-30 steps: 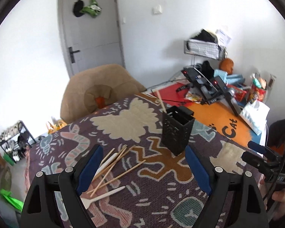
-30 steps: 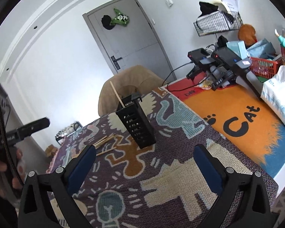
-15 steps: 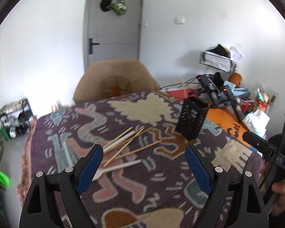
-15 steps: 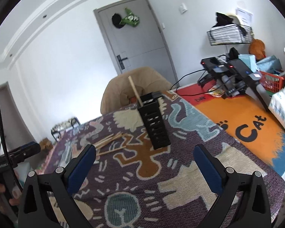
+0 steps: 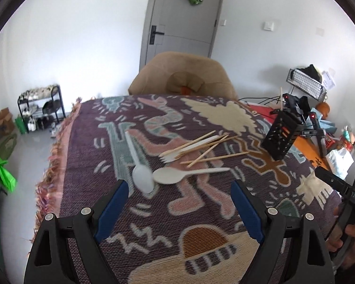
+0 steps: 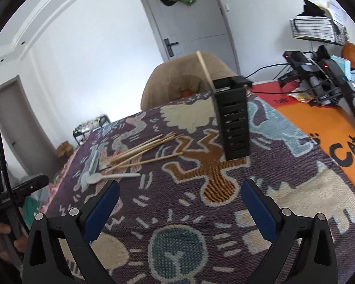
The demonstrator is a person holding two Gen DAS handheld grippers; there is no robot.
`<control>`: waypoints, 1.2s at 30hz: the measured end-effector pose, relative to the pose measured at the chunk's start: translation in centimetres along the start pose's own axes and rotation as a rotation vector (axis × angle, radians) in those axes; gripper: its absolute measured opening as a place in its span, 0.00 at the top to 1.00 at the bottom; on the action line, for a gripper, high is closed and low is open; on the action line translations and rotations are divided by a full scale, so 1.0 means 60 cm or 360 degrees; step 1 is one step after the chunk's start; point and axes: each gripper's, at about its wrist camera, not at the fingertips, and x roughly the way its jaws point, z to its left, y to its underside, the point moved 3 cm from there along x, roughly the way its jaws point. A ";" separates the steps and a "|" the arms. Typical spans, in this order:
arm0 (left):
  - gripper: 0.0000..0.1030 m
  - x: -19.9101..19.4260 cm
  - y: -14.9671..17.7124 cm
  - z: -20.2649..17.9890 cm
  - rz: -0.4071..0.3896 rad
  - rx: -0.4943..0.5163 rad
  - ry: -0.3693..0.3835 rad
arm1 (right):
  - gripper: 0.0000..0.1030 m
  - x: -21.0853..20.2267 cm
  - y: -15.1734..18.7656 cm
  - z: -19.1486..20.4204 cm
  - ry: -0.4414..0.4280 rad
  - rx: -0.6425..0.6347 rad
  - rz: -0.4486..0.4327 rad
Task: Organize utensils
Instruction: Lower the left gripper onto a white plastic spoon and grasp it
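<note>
Both the left gripper (image 5: 179, 190) and right gripper (image 6: 179, 190) hover over the patterned tabletop (image 5: 201, 208) with jaws spread wide and nothing in them, plenty of bare cloth just ahead of each, and the fringed edge (image 5: 52, 156) off to the left of the left jaws. Right in front of the left jaws lie two white spoons (image 5: 168, 174), with a fork and loose chopsticks (image 5: 208, 145) piled just beyond. The black slotted holder (image 6: 233, 120) stands ahead of the right jaws, slightly right, with one chopstick (image 6: 204, 67) poking out.
</note>
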 end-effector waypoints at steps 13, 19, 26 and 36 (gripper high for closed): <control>0.50 0.068 0.023 0.058 0.0195 -0.0237 0.0079 | 0.01 0.049 0.003 0.010 -0.0091 -0.0002 0.0101; 0.51 0.106 0.017 0.052 0.0246 -0.0348 0.0171 | 0.01 0.059 0.000 -0.004 -0.0078 0.0026 0.0122; 0.54 0.156 0.011 0.068 0.0339 -0.0553 0.0184 | 0.02 0.059 -0.008 -0.028 -0.0063 0.0073 0.0116; 0.59 0.200 0.001 0.082 0.0393 -0.0772 0.0178 | 0.02 0.058 -0.009 -0.046 -0.0063 0.0108 0.0118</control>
